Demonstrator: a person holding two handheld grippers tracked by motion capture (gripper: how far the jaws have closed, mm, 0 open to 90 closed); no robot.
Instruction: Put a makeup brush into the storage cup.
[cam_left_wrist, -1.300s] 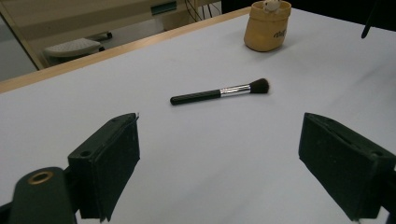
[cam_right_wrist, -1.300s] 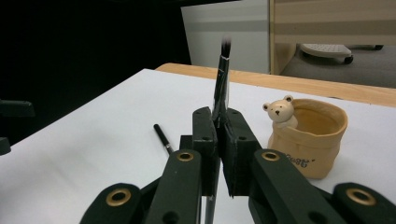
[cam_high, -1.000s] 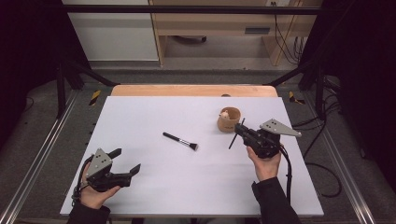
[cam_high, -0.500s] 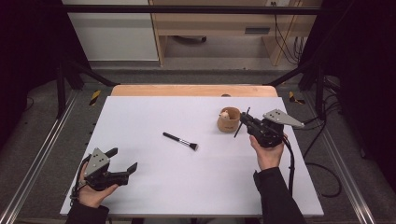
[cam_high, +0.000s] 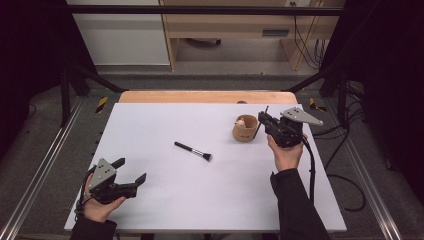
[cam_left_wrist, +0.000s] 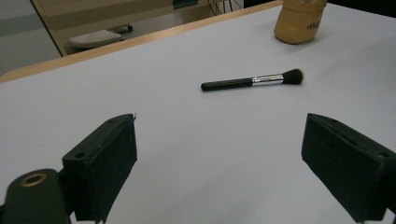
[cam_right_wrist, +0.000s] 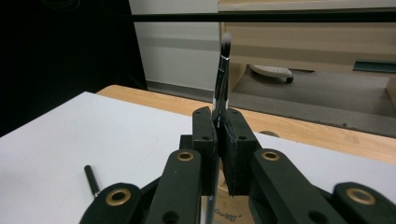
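A small wooden cup (cam_high: 245, 128) stands on the white table (cam_high: 165, 200) right of centre, with something pale inside it. My right gripper (cam_high: 263, 121) hovers just right of the cup, shut on a thin brush (cam_high: 258, 129) that stands nearly upright. In the right gripper view that slim brush (cam_right_wrist: 223, 70) rises from between the pressed jaws of my right gripper (cam_right_wrist: 218, 126), pale bristles on top, and the cup (cam_right_wrist: 224, 212) shows below. A black powder brush (cam_high: 192, 150) lies flat mid-table. My left gripper (cam_high: 131, 172) rests near the front left, open, holding nothing; from my left gripper (cam_left_wrist: 219, 158) the powder brush (cam_left_wrist: 252, 81) and cup (cam_left_wrist: 299, 23) lie ahead.
A wooden strip (cam_high: 207, 97) borders the table's far edge. Behind it stand a wooden cabinet (cam_high: 235, 30) and a white panel (cam_high: 120, 35). Metal rails (cam_high: 42, 165) flank the table, and cables (cam_high: 345, 175) trail at the right.
My right hand has carried the thin brush away from me and a little rightward, beside the cup, with the brush tipping more upright. The left hand has stayed put.
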